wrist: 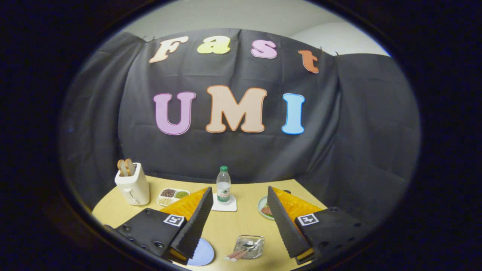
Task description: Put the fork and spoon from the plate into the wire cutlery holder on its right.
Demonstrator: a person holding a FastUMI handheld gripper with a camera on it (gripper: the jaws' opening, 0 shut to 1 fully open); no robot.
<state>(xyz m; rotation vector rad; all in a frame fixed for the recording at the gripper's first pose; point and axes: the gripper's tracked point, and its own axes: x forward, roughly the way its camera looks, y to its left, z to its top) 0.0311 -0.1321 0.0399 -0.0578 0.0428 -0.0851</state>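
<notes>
My gripper (239, 190) is open and held above the table, with nothing between its fingers. Below and between the fingers stands the wire cutlery holder (248, 246) on the wooden table (233, 222). A spoon (247, 245) and a second utensil, both with pale pink handles (234, 256), lie in the holder. Their handles stick out over its rim towards the plate. To the holder's left lies the light blue plate (203, 254), partly hidden by my left finger (194, 222); the part that shows is bare.
Beyond the fingers a water bottle (223, 185) stands on a white coaster (224, 205). A white toaster (132, 184) holding bread and a small tray of beans (172, 195) stand at the far left. A small green dish (263, 209) shows by the right finger.
</notes>
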